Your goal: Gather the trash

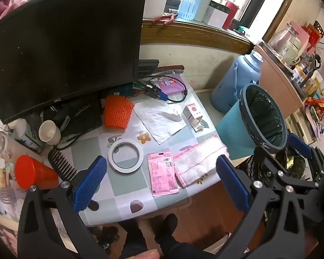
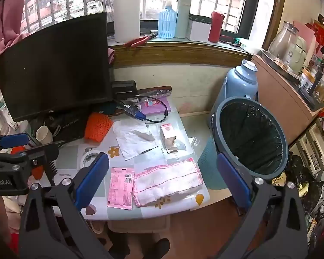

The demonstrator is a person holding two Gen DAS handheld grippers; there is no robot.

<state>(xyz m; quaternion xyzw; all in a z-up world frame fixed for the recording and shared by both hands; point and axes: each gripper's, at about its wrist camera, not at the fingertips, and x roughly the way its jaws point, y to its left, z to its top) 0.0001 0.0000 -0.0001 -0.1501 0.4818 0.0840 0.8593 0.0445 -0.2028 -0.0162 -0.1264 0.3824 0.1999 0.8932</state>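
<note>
**Trash laid out on the worktop, bin at its right edge**

Trash items lie across the middle and front of the worktop (image 2: 101, 207). Going left to right: a white tape ring (image 1: 125, 156) sits left of centre, near a black comb (image 1: 61, 164) and a red cup (image 1: 33, 172) at the left edge. A flat pink packet (image 1: 163, 173) lies near the front edge, just beside a pink-trimmed white cloth (image 1: 199, 159). Behind them, a crumpled white paper (image 1: 159, 119) rests mid-worktop, with a small opened carton (image 1: 193, 112) to its right. An orange mesh sleeve (image 1: 117, 112) stands by the black monitor (image 1: 64, 43) toward the back left.

Off the right edge stands a blue-grey trash bin (image 2: 251, 137) lined with a dark bag, with a blue thermos (image 2: 237, 84) behind it.

Left hand-held gripper (image 1: 162, 183) hangs above the front edge with its jaws spread wide, holding nothing. Right hand-held gripper (image 2: 163, 181) is likewise wide open and empty, its right finger in front of the bin.
</note>
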